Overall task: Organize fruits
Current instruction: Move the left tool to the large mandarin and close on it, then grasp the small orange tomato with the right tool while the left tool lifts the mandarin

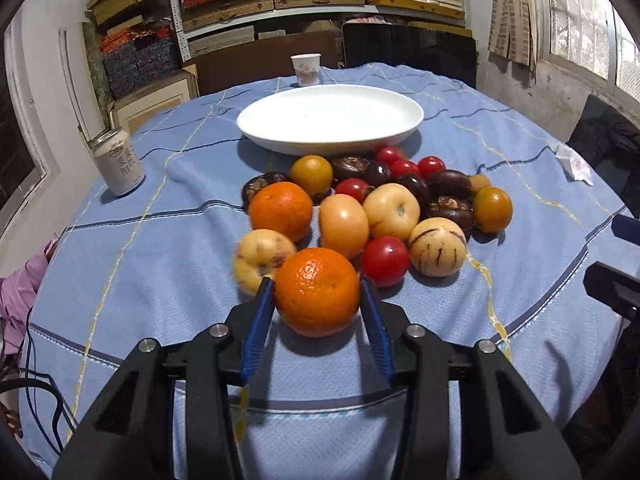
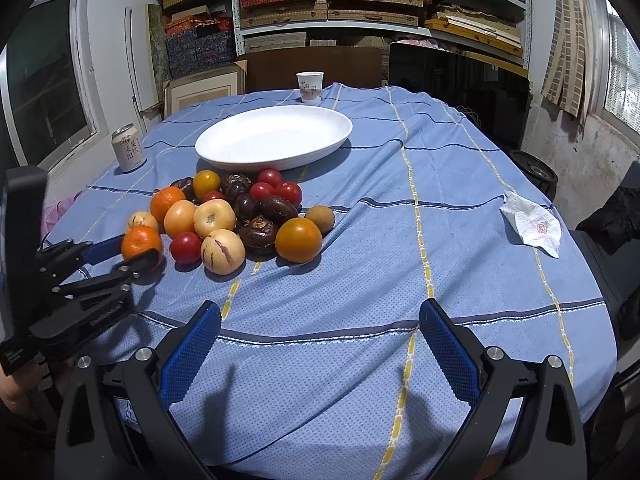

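Left claw (image 1: 318,286) closed on orange (image 1: 317,292) at near edge of fruit pile (image 1: 384,204), orange resting on worktop (image 1: 160,288). White plate (image 1: 330,120) beyond pile. Right claw (image 2: 320,320) wide open, holding nothing, pile ahead-left.

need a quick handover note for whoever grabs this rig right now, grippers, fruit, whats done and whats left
Left gripper: blue fingers closed on the near orange mandarin, at the front edge of the fruit pile; whether it is off the cloth is unclear.
Right gripper: open, holding nothing, over bare blue striped tablecloth.
Fruit: the mixed pile of tomatoes, yellow and dark fruits sits in front of the white oval plate.
Done: nothing on the plate yet.
Left: probably move the mandarin to the plate, then the other fruit.
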`<state>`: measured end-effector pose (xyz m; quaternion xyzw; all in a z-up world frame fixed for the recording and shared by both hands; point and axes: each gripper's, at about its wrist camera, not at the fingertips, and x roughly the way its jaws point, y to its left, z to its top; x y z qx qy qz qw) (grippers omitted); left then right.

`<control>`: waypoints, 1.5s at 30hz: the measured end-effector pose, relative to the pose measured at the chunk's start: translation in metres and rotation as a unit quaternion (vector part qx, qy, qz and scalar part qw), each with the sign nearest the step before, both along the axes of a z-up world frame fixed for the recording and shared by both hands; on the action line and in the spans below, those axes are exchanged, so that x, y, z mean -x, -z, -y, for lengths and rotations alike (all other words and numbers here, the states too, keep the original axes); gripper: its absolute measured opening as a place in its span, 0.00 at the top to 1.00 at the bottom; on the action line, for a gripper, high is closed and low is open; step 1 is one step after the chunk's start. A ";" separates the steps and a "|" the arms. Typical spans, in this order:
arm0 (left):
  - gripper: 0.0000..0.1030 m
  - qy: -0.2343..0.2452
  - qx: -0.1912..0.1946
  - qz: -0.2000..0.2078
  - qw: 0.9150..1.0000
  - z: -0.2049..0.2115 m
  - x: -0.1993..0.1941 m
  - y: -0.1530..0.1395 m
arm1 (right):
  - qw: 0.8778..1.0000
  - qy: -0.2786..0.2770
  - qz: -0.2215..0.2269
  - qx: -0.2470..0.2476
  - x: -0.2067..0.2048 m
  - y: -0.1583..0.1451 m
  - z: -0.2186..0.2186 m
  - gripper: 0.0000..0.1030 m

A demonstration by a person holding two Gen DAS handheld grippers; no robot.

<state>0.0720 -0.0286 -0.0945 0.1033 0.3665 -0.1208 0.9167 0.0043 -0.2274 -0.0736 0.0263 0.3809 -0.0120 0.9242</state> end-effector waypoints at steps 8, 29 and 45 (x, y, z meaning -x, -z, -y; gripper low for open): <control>0.58 0.001 0.020 0.011 1.000 -0.012 0.015 -0.016 | 1.000 0.003 -0.002 0.026 -0.024 0.006 0.003 0.03; 0.54 -0.012 0.023 -0.051 0.998 -0.026 0.001 0.012 | 0.996 -0.044 -0.043 0.065 -0.085 0.036 -0.027 0.56; 0.58 -0.014 0.036 -0.039 0.998 -0.027 0.002 0.007 | 0.998 -0.048 -0.021 0.034 -0.084 0.034 -0.021 0.63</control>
